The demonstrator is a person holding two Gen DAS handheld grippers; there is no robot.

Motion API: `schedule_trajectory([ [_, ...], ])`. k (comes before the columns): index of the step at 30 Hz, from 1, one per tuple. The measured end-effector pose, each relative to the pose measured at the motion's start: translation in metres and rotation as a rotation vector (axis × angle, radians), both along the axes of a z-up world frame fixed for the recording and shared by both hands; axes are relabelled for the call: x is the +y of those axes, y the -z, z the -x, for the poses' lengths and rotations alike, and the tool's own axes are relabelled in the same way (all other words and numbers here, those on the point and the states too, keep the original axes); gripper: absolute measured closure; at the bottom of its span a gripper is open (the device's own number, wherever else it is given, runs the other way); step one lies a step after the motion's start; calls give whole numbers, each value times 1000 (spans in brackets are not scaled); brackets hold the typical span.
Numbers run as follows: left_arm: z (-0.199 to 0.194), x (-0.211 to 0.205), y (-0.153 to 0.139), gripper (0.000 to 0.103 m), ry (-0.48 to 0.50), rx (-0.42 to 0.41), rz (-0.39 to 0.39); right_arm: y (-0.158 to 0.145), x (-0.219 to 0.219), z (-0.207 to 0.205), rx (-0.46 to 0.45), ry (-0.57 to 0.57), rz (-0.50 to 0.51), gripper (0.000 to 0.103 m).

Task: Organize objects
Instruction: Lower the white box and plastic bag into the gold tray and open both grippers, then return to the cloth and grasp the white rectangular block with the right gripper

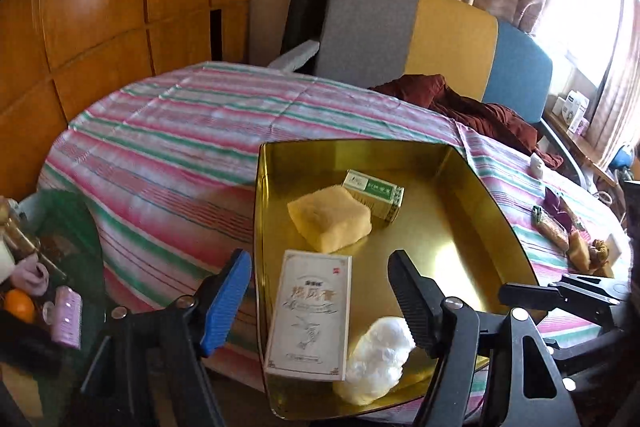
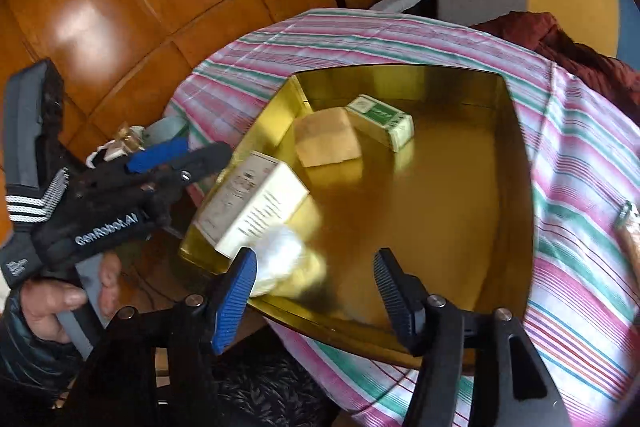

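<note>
A gold tin tray [image 1: 460, 227] [image 2: 460, 195] lies on the striped table. In it are a white printed box [image 1: 310, 311] [image 2: 256, 203], a yellow sponge block [image 1: 330, 219] [image 2: 326, 137], a green and white box [image 1: 374, 193] [image 2: 382, 121] and a crumpled white wad [image 1: 378, 361] [image 2: 280, 259]. My left gripper [image 1: 320, 291] is open, its jaws either side of the white box at the tray's near left edge. My right gripper [image 2: 316, 287] is open and empty over the tray's near edge, its left finger beside the white wad. The left gripper also shows in the right wrist view [image 2: 176, 157].
The striped tablecloth [image 1: 168, 131] covers a round table. Snack packets [image 1: 560, 227] lie at its right edge. A dark red garment [image 1: 460, 103] lies at the back by a grey, yellow and blue chair [image 1: 440, 39]. A low side table [image 1: 52, 267] at left holds an orange and small items.
</note>
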State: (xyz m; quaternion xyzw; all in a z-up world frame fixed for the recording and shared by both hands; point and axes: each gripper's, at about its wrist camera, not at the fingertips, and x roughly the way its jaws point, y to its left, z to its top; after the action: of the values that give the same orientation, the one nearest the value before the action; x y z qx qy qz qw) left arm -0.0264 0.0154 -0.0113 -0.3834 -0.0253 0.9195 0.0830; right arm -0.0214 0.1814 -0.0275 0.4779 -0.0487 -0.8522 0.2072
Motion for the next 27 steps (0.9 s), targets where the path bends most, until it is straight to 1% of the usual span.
schedule_trajectory([
  [1, 1, 2, -3, 23, 0, 6, 3, -2, 4, -4, 12, 22, -12, 39],
  [3, 1, 9, -9, 16, -2, 30, 21, -5, 15, -6, 31, 70, -31, 35],
  [7, -4, 31, -20, 10, 26, 64, 49, -7, 35, -9, 64, 166, -67, 35],
  [10, -6, 45, -23, 10, 63, 66, 60, -9, 52, -12, 83, 239, -79, 34],
  [13, -9, 57, -22, 10, 95, 60, 68, -10, 65, -16, 95, 287, -80, 34],
  [14, -11, 61, -22, 10, 102, 58, 70, -11, 68, -16, 99, 300, -83, 30],
  [15, -12, 64, -22, 10, 112, 57, 73, -11, 72, -18, 104, 310, -85, 24],
  [16, -13, 68, -21, 10, 122, 55, 77, -12, 74, -19, 112, 322, -89, 23],
  [23, -18, 87, -18, 10, 171, 44, 102, -15, 91, -26, 140, 370, -114, 22],
  [27, -20, 99, -16, 10, 202, 42, 114, -13, 104, -29, 138, 404, -119, 21],
])
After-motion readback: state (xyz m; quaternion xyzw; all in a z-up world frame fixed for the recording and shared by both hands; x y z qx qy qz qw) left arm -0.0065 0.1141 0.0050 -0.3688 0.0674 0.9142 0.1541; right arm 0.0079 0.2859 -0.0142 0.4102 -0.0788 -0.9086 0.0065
